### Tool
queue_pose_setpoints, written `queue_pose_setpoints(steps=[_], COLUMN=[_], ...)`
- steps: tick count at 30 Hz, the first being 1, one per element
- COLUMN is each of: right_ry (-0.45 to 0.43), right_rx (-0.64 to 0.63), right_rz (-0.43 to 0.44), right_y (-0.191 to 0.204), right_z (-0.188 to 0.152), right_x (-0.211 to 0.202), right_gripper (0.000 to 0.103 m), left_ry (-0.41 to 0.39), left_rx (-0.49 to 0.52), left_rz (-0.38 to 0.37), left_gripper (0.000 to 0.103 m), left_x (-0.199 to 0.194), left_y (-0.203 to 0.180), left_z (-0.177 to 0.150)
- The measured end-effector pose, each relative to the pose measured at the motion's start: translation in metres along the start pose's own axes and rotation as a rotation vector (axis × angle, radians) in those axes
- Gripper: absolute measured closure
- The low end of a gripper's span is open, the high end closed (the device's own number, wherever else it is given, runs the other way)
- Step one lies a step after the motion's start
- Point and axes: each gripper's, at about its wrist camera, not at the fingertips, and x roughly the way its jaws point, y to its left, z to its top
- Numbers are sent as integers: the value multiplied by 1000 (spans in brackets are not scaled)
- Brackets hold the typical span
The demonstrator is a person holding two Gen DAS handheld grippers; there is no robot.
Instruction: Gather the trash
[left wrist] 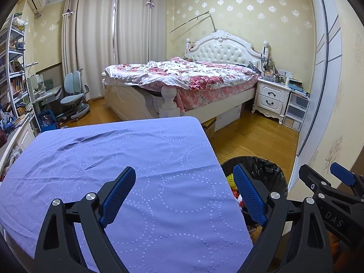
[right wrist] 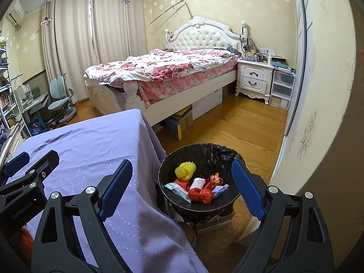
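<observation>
Bedroom's lilac-clothed table (left wrist: 127, 159), seemingly bare, beside trash bin (right wrist: 200, 157); both grippers' fingers (left wrist: 118, 195) wide apart, empty.

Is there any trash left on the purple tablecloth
No, the purple tablecloth lies bare, and the trash sits in the black bin.

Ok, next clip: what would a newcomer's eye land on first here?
Probably the black-lined trash bin on the wood floor beside the table, holding a bright yellow ball and red and orange wrappers. Then the lilac tablecloth filling the foreground, with no trash visible on it. Both the left tongs and right tongs hang open and hold nothing.
</observation>
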Motion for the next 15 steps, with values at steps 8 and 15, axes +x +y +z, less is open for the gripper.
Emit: queue_pose_setpoints(steps=[8, 15], right_ry=[1, 0], right_rx=[-1, 1], right_rz=[-1, 0], right_y=[0, -1], right_z=[0, -1], right_x=[0, 1], right_gripper=[16, 16], left_ry=[1, 1], left_rx=[-1, -1], left_rz=[-1, -1], left_gripper=[16, 16], left_x=[0, 0], left_y=[0, 0], left_z=[0, 0])
